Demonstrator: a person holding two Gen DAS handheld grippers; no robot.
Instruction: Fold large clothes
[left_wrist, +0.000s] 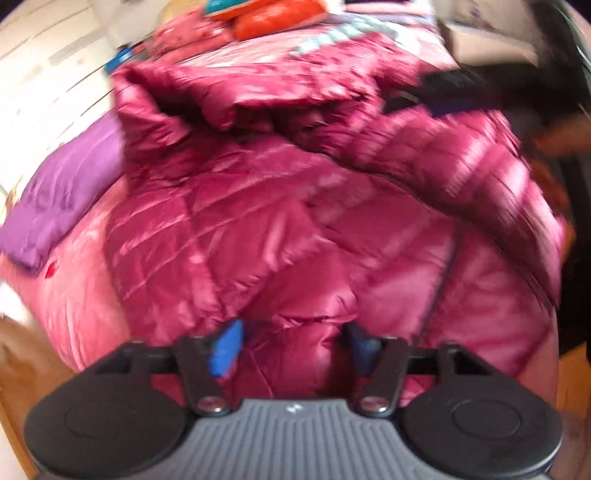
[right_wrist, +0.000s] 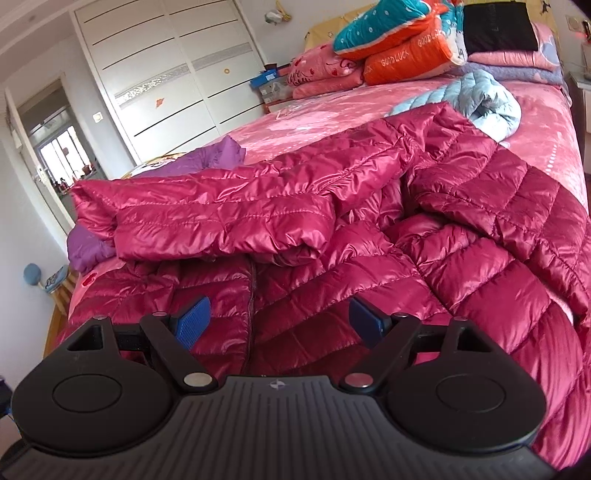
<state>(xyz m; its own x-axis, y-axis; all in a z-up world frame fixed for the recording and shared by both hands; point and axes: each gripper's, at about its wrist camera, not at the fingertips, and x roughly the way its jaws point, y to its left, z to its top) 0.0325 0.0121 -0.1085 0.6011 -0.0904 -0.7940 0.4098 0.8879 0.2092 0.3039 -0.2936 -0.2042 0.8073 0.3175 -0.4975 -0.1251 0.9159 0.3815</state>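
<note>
Left gripper (left_wrist: 291, 341): bottom centre of the left wrist view, jaws part open with jacket (left_wrist: 280, 221) fabric bulging up between the pads. That view is motion-blurred, so I can't tell whether the pads actually pinch the cloth or only straddle it. Not calling it a grip.

Right gripper (right_wrist: 280, 323): bottom centre of the right wrist view, jaws wide apart, nothing between the pads. It hangs over the near hem of the jacket (right_wrist: 332, 229), apart from the cloth as far as I can see.

Jacket: magenta quilted puffer, spread across the near half of the bed (right_wrist: 546, 122), filling the middle of both views. One sleeve (right_wrist: 221, 214) is laid across the body toward the left of the frame; its cuff end overhangs a purple garment (right_wrist: 207, 157) at centre left. The right side of the frame shows the rest bunched and wrinkled, not squared.

Progress, my read: early. One sleeve looks brought in; the other side, the body halving and the smoothing are all left. No neat stack of this jacket visible.

Further out: a light blue quilted piece (right_wrist: 484, 103) rolled at upper right, pillows (right_wrist: 399, 40) stacked at top centre, wardrobe (right_wrist: 166, 74) upper left.
</note>
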